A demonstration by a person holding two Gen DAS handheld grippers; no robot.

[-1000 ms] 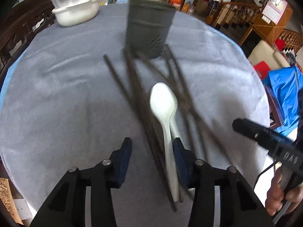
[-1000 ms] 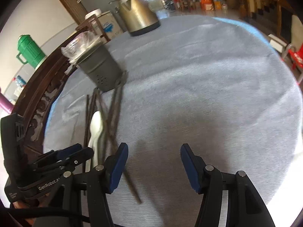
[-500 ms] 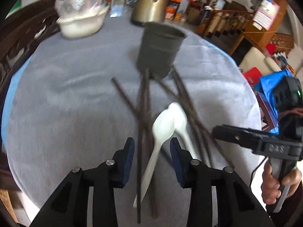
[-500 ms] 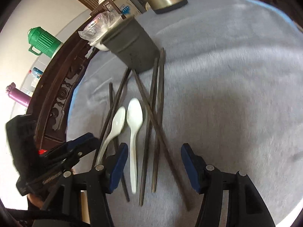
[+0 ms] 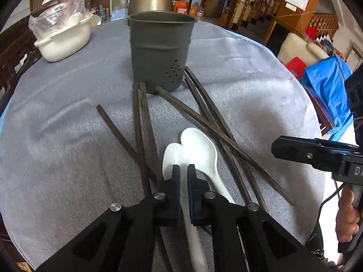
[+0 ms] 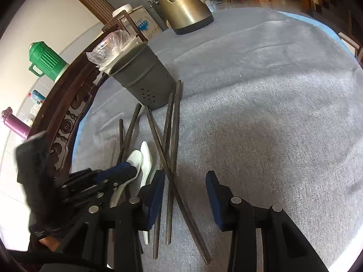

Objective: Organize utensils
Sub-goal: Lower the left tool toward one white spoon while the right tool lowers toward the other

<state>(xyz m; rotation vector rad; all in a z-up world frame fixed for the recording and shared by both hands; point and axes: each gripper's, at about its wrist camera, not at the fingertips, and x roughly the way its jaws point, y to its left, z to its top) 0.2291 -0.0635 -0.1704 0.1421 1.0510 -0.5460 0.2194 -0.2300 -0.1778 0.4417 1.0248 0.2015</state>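
Left wrist: fingers (image 5: 183,170) pinch white spoon (image 5: 172,158), second spoon (image 5: 199,147) touching it, dark chopsticks (image 5: 145,136) crisscrossed around, grey holder (image 5: 160,52) behind. Right fingers (image 6: 185,176) spread, just closing, chopsticks between.

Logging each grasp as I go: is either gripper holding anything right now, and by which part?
The left gripper is shut on a white spoon, gripping its handle just behind the bowl. The right gripper holds nothing.

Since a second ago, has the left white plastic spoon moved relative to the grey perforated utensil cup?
Yes. The left white plastic spoon has swung its bowl leftwards off the other spoon, judged against the grey perforated utensil cup.
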